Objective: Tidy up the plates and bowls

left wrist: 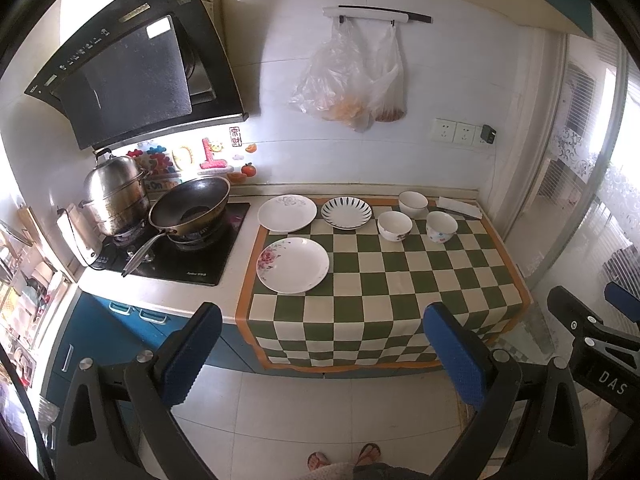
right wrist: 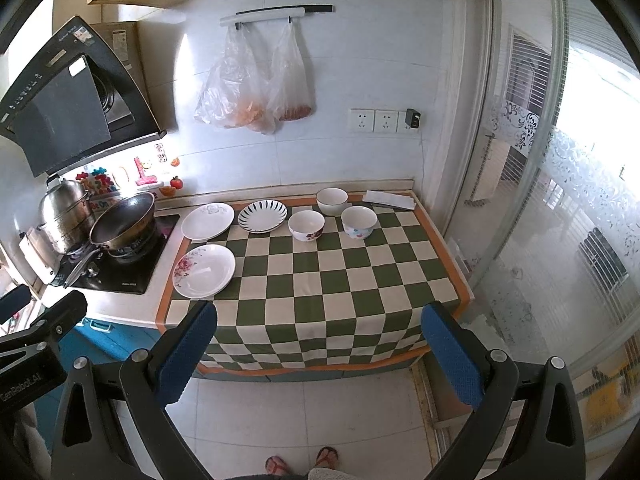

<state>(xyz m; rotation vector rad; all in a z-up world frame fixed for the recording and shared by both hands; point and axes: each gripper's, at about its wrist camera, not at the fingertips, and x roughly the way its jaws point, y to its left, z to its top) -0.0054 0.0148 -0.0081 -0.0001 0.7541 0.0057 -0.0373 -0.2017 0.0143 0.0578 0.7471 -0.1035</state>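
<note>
While both grippers hang back over the floor, the green-and-cream checkered cloth covers the counter and drapes over its front edge. Beside it on the stove sit a steel steamer pot and a dark wok. Three plates lie at the cloth's left: rose-patterned plate nearest, plain white plate and striped plate behind. Three bowls cluster at the back right. Left gripper and right gripper both gape wide, holding nothing.

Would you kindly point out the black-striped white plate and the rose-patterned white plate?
Black-striped white plate [left wrist: 346,212]: left wrist view, on its centre.
Rose-patterned white plate [right wrist: 205,271]: right wrist view, on its plain white centre.
</note>
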